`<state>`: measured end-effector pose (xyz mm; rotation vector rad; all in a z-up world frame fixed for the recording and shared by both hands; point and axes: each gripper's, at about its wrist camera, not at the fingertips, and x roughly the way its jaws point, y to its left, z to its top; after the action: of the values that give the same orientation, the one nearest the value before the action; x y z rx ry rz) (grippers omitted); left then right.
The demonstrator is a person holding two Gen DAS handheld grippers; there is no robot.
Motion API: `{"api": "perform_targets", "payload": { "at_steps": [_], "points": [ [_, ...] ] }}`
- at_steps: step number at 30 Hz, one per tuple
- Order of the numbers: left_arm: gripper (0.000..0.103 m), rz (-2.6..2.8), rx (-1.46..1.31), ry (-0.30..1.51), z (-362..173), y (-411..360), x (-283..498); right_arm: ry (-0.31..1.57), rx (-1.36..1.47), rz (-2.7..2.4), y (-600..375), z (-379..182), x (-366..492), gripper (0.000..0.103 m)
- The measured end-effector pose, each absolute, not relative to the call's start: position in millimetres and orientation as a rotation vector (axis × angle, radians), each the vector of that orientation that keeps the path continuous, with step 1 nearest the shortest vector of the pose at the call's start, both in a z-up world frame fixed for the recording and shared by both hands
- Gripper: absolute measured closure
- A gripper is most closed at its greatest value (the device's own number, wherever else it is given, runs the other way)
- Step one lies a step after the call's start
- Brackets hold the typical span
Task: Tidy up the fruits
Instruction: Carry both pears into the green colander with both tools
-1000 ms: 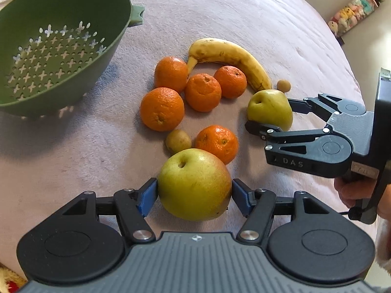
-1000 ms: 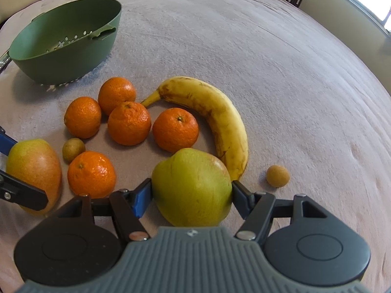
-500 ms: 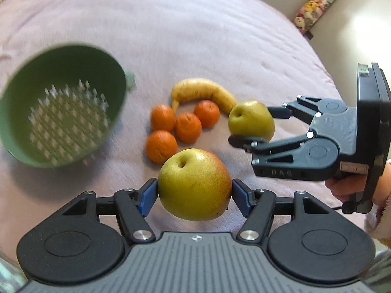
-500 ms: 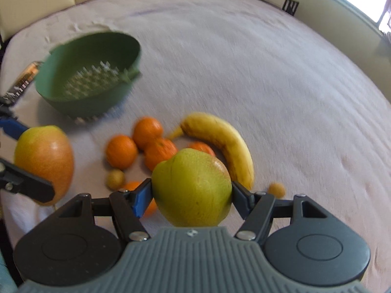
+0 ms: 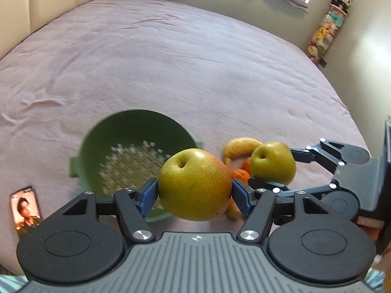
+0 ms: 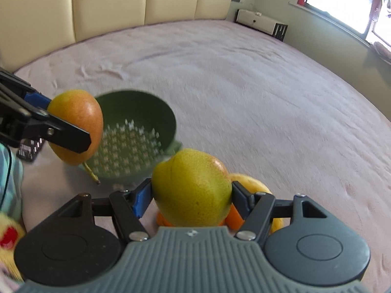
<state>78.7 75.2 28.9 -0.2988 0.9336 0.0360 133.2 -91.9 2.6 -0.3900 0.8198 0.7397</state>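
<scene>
My left gripper [image 5: 194, 193] is shut on a yellow-red pear [image 5: 194, 184], held in the air over the near rim of the green colander [image 5: 136, 131]. To its right my right gripper [image 5: 273, 163] is shut on a greener pear [image 5: 272, 162]. In the right wrist view that green pear [image 6: 191, 188] fills the right gripper [image 6: 191, 199], and the left gripper [image 6: 73, 127] carries the reddish pear [image 6: 78, 112] beside the colander [image 6: 146, 114]. A banana [image 5: 240, 145] and oranges [image 5: 240, 173] lie on the bed below, mostly hidden behind the pears.
The pink bedspread [image 5: 195, 61] stretches far beyond the colander. A phone [image 5: 25, 210] lies at the near left edge. A padded headboard [image 6: 122, 5] stands behind the bed, and a column of soft toys [image 5: 325, 29] stands by the right wall.
Both grippers have risen from the bed with their pears and tilted up, so the fruit pile has shrunk below them. The colander now lies nearly under the left pear.
</scene>
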Motion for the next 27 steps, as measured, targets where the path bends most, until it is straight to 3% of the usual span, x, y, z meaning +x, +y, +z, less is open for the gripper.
{"api": "perform_targets", "payload": {
  "at_steps": [8,27],
  "points": [
    [0.028,0.172,-0.23,0.989,17.6,106.6,99.3,0.767,-0.416,0.8,-35.7,6.0,147.3,0.037],
    [0.028,0.195,-0.181,1.129,-35.1,121.0,131.9,0.815,-0.669,0.975,28.4,-56.0,189.0,0.037]
  ]
}}
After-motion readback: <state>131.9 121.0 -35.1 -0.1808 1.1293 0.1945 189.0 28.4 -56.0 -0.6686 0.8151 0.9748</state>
